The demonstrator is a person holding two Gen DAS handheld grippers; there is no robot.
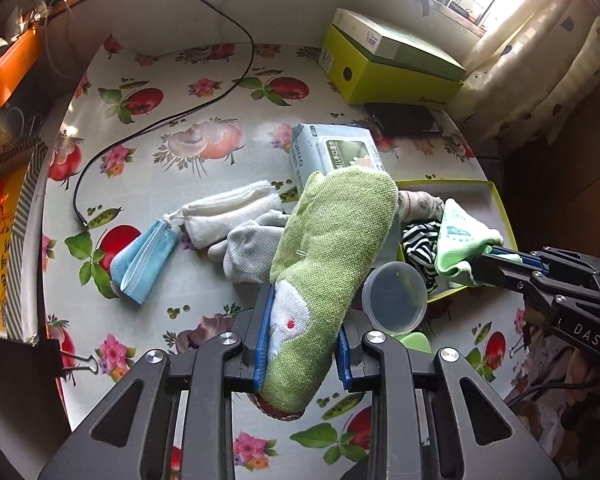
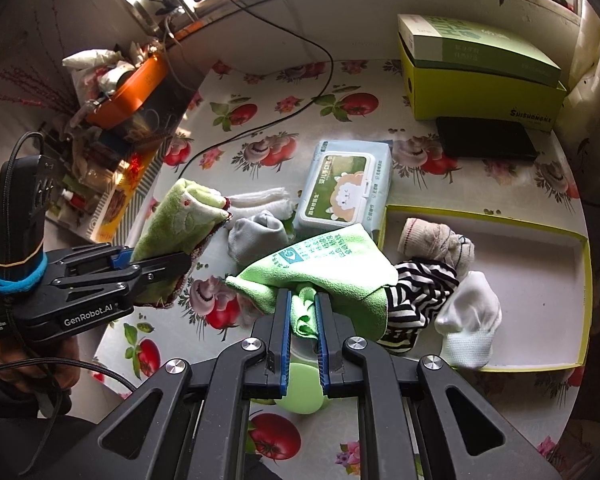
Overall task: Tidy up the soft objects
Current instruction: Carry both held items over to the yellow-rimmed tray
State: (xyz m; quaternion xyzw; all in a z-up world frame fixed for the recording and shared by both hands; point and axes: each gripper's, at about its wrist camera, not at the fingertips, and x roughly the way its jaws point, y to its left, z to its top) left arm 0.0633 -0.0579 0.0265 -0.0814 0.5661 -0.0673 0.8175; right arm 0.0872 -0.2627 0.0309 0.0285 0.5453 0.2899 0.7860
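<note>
Left hand-held gripper (image 1: 302,344) holds a folded green towel (image 1: 332,240) between its blue pads, jaws about half wide, lifted above the table (image 1: 148,148). Right hand-held gripper (image 2: 303,320) is closed narrow on a thin green cloth (image 2: 320,264), which hangs beside the shallow yellow tray (image 2: 580,304).

I judge the step in hand is to carry both pieces to the tray. To do it well, each cloth should go over the low wall before release, and land on the bare far part, because the near corner is already full with a striped garment (image 2: 420,292), a white sock (image 2: 472,316) and a rolled sock (image 2: 432,240).

A pack of wet wipes (image 2: 344,188) stands just beside the tray corner and may catch the towel. On the table wait a white cloth (image 1: 228,212), grey socks (image 1: 252,248) and a blue mask (image 1: 144,260). A clear round lid (image 1: 396,296) lies near the left jaws
</note>
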